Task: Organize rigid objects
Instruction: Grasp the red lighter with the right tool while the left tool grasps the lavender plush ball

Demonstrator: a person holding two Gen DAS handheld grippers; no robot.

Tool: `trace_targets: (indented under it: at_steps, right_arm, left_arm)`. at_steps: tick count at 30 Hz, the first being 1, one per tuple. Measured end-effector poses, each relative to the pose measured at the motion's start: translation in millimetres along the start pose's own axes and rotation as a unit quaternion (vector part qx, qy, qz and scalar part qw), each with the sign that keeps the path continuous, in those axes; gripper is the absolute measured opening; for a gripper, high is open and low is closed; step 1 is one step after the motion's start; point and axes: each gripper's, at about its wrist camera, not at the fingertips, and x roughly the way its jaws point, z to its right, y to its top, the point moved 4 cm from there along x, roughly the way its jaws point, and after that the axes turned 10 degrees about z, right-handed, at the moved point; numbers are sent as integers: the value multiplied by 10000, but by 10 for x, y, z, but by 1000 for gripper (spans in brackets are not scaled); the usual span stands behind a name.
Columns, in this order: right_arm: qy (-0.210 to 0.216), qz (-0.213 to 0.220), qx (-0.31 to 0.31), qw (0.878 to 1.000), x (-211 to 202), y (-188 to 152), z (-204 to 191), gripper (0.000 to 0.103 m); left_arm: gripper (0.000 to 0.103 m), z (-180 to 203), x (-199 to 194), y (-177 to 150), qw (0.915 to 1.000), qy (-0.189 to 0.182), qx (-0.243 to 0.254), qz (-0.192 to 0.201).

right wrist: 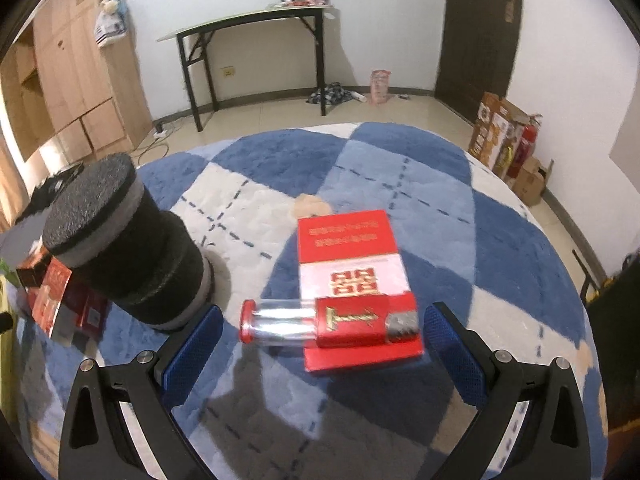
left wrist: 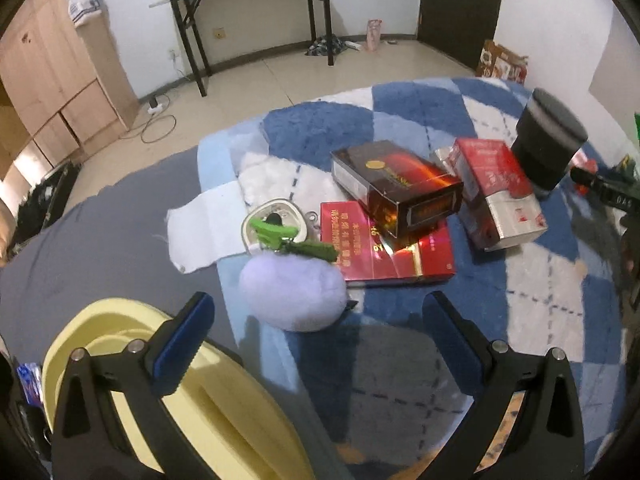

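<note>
A: Blue-padded fingers (right wrist: 448, 340) of the right gripper (right wrist: 322, 344) sit closest to the lens, spread wide, nothing between them.

B: What's ahead of them?

A: Red lighter (right wrist: 332, 322) with a clear tube end, lying flat on the near edge of a red and white cigarette pack (right wrist: 352, 280). Lighter sits just ahead of the fingertips, roughly centred in the gap.

B: Long axis?

A: Runs left-right, across the view, so it points from one finger toward the other. Closing as it stands would catch it end to end, I think. A wrist turn to cross the short side looks the safer grip.

B: Pack axis?

A: Runs away from the camera, square to the lighter. Both rest on the blue checked blanket (right wrist: 500, 220), a soft surface, no table under them.

B: Anything crowding?

A: Black cylinder (right wrist: 128, 248) stands just to the left, close beside the left finger. Could get bumped.

B: Left side?

A: Left gripper (left wrist: 316, 320) also spread, holding nothing. It faces a lilac plush (left wrist: 294, 292) just ahead, then a pile of boxes: dark brown box (left wrist: 400, 188) atop a flat red box (left wrist: 388, 252). Yellow bin (left wrist: 192, 400) sits under its left finger.

B: Which hand is nearer the lighter?

A: Right, clearly. Can't pick the lighter out in the left view.
</note>
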Motion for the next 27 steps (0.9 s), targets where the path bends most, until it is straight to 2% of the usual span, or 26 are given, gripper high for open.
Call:
trace_targets:
  at_steps: [4, 7, 9, 11, 13, 16, 20, 27]
  right_arm:
    - [-138, 38, -263, 9996, 61, -50, -60, 102]
    - [-103, -72, -156, 9998, 139, -95, -30, 95]
    - [-105, -41, -108, 9999, 145, -95, -2, 90]
    - [-144, 11, -103, 9998, 145, -94, 29, 82]
    - [-133, 48, -73, 9999, 141, -104, 56, 82]
    - [-152, 191, -64, 9997, 68, -107, 76, 82]
    - [-204, 349, -69, 9992, -80, -92, 102, 82]
    - [-65, 605, -73, 9981, -452, -2, 82, 82]
  left_arm:
    - [103, -35, 95, -11, 9999, 32, -142, 43]
    - [100, -62, 156, -26, 9998, 61, -176, 102]
    - [88, -65, 185, -26, 9997, 42, -186, 138]
    - [70, -71, 198, -34, 9996, -20, -248, 156]
    - [53, -109, 163, -23, 9990, 58, -310, 308]
    - [52, -168, 95, -11, 9979, 18, -490, 427]
    - [52, -168, -22, 3, 9974, 130, -472, 523]
    - [52, -289, -458, 35, 9912, 60, -1131, 678]
